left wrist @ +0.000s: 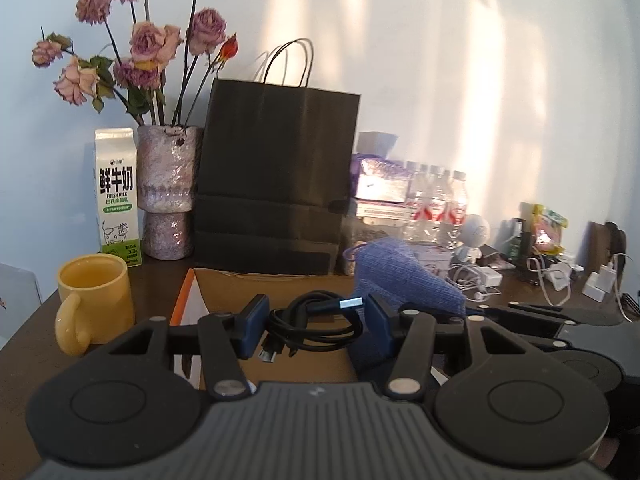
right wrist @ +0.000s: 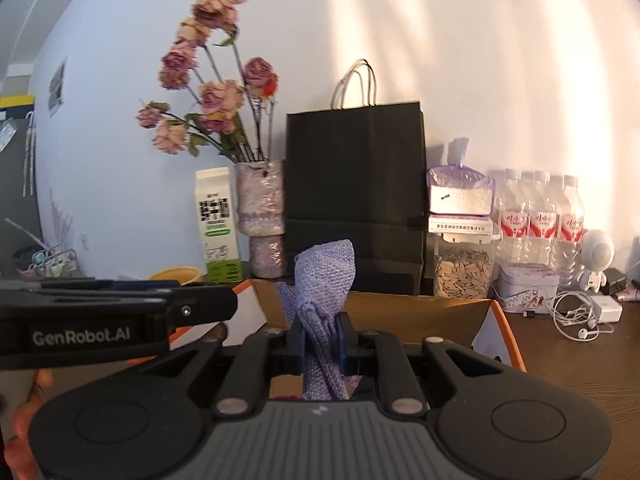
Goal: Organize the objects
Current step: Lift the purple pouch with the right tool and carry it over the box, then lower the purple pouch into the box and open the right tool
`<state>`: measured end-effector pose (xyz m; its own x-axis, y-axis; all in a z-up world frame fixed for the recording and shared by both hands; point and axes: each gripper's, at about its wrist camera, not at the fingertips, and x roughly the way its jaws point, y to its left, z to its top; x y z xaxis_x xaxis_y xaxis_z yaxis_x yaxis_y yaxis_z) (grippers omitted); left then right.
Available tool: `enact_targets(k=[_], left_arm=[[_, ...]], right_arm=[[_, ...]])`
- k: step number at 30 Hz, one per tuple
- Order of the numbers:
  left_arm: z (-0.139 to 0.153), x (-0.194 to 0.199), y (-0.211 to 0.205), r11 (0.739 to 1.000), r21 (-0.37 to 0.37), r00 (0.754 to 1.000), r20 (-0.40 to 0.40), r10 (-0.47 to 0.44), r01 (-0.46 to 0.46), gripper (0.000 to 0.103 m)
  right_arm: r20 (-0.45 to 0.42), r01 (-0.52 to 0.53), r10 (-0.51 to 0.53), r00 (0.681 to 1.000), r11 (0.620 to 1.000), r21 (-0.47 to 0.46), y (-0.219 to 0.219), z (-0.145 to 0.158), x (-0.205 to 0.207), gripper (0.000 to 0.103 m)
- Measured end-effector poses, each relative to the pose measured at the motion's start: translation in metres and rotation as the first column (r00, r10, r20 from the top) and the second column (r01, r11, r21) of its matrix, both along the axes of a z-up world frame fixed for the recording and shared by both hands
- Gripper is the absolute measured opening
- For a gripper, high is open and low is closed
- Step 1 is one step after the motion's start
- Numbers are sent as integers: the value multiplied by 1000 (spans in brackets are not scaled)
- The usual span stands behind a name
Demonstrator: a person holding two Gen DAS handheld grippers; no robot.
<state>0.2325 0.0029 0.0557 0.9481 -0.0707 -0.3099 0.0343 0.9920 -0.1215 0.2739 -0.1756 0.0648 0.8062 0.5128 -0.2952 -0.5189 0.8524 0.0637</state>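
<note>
Left tool (left wrist: pixel 316 322) clamped on coiled black USB cable (left wrist: pixel 310 326), right tool (right wrist: pixel 322 346) pinching blue knit cloth (right wrist: pixel 324 276); I judge both held over cardboard box (right wrist: pixel 400 308) for dropping in.

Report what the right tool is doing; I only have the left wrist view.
Observer: The right tool is shut on the blue cloth, which stands up between its fingers.
Operator: Name what the cloth hides for me, left of the bottles.
Observer: A clear jar of seeds, just right of the black bag.
</note>
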Motion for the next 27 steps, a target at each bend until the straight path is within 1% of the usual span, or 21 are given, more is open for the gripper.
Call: enact_targets(k=[4,8,14,19,20,21,22,23,24,25,26,27], left_arm=[[-7,27,4,999,-16,999,-27,28,-28,53],[-15,46,5,999,-12,998,-53,37,-37,53],[-27,57,10,999,-11,995,-92,48,-50,53],[-29,57,11,999,-10,994,-96,52,-53,54],[-29,58,11,999,-9,994,-100,51,-53,60],[-29,58,10,998,-6,993,-104,54,-55,82],[-30,58,10,998,-2,992,-104,66,-67,94],[-30,58,9,997,6,992,-101,81,-81,103],[-30,57,8,996,19,991,-97,94,-92,103],[-30,57,7,995,24,990,-99,97,-95,103],[-30,58,8,995,21,990,-101,98,-97,103],[-30,58,8,995,19,989,-104,104,-102,103]], right_arm=[[-30,18,-18,999,1000,4,4,-6,28,13],[-69,26,-27,997,1000,-9,6,-16,46,13],[-94,34,-37,995,999,-32,7,-25,54,13],[-99,39,-44,994,998,-49,7,-28,53,14],[-103,45,-50,993,997,-56,8,-28,53,18],[-106,51,-58,993,997,-64,8,-29,54,21],[-109,60,-68,992,995,-76,9,-30,54,21],[-111,73,-82,990,994,-86,9,-31,55,31],[-112,84,-94,989,992,-92,9,-32,55,49],[-113,98,-109,988,990,-102,9,-33,55,61],[-115,111,-124,986,988,-110,9,-34,56,89],[-116,128,-141,983,985,-116,9,-35,56,103]])
